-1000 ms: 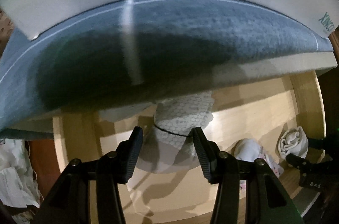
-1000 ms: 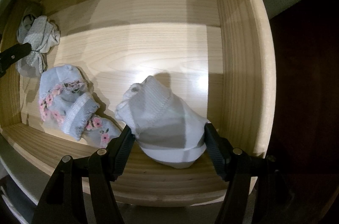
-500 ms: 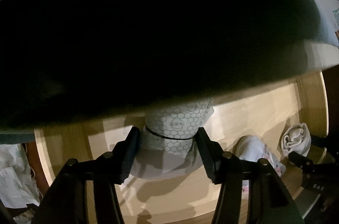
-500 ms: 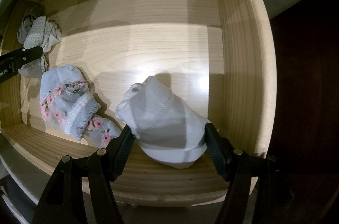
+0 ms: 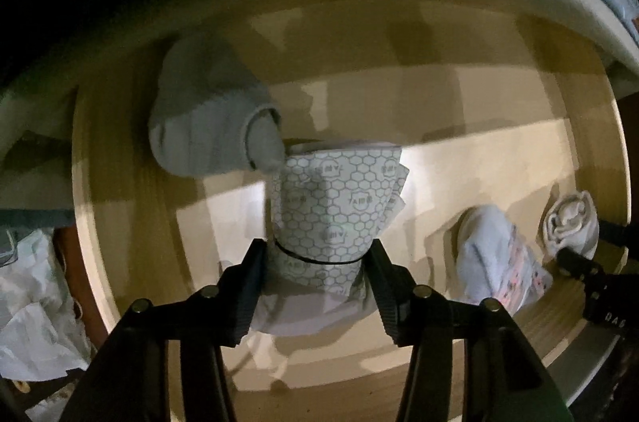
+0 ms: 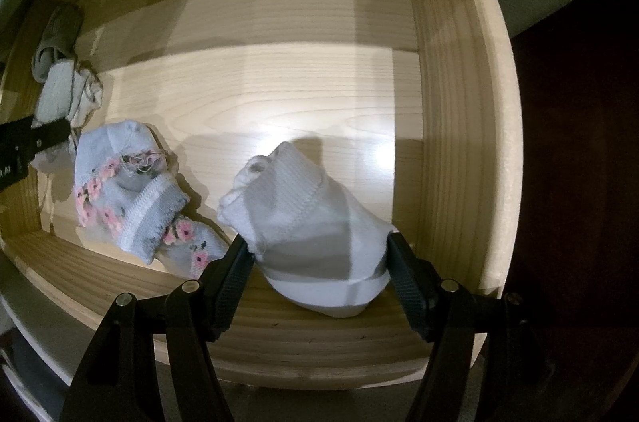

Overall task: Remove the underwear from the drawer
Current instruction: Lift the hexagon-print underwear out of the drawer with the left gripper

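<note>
Drawer (image 6: 451, 110) holds our left gripper (image 5: 315, 286) clamped on honeycomb-print underwear (image 5: 335, 206), right gripper (image 6: 319, 262) clamped on a white bundle (image 6: 307, 218); floral bundle (image 6: 131, 198) between, grey roll (image 5: 207, 126) half shadowed.

In your drawer (image 6: 455, 110) the rolled garment (image 6: 315, 218) lies near-right, the flowered piece (image 6: 127, 194) just left — a bundle (image 6: 64, 90) (half hidden) far-left.

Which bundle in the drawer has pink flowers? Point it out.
The pale blue bundle, lying between the plain white one and the honeycomb-print one; only it has pink flowers.
</note>
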A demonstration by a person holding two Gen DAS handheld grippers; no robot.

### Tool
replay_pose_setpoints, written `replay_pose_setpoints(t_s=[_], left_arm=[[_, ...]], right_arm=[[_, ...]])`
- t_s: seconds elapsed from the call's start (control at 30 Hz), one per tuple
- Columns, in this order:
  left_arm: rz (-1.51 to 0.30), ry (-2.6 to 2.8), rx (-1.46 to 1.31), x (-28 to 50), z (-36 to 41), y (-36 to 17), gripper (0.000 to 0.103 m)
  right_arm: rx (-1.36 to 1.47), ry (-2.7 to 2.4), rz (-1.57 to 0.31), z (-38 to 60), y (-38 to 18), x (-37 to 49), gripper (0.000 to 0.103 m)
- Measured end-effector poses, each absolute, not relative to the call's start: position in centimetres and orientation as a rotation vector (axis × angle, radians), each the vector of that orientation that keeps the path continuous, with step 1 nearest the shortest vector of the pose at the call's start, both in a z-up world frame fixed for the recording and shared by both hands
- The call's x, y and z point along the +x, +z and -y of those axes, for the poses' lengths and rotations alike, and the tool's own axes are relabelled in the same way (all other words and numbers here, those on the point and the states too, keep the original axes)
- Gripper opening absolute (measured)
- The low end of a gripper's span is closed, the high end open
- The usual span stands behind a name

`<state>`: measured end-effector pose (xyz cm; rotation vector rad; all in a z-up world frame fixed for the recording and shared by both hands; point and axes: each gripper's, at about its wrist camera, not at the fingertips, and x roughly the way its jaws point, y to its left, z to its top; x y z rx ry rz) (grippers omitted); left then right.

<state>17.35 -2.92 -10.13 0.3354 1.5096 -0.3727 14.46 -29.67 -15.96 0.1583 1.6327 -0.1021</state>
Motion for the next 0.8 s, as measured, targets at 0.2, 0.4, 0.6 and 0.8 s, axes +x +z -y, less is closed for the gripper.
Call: replay_pose_setpoints(t_s=[0.2,0.4,0.6,0.8], left_arm=[[-1.579,-0.328,0.307,17.0,1.7,-10.3,0.051],[-1.604,-0.292,0.291,16.1,0.8,-10.3,0.051],[-1.611,-0.255,0.263,17.7,2.4,-10.5,0.049],[-1.598,-0.241,0.249,16.3,1.8,-9.9,0.049]], right_arm=[[0.154,-0.103,-1.635,29.7,-15.9,14.6,0.065],[0.154,-0.103,-1.635,29.7,-15.8,14.7,0.065],[0.151,-0.103,-1.635,29.7,-15.8,14.7,0.065],[0.149,-0.102,-1.635,29.8,-15.8,14.8,0.065]])
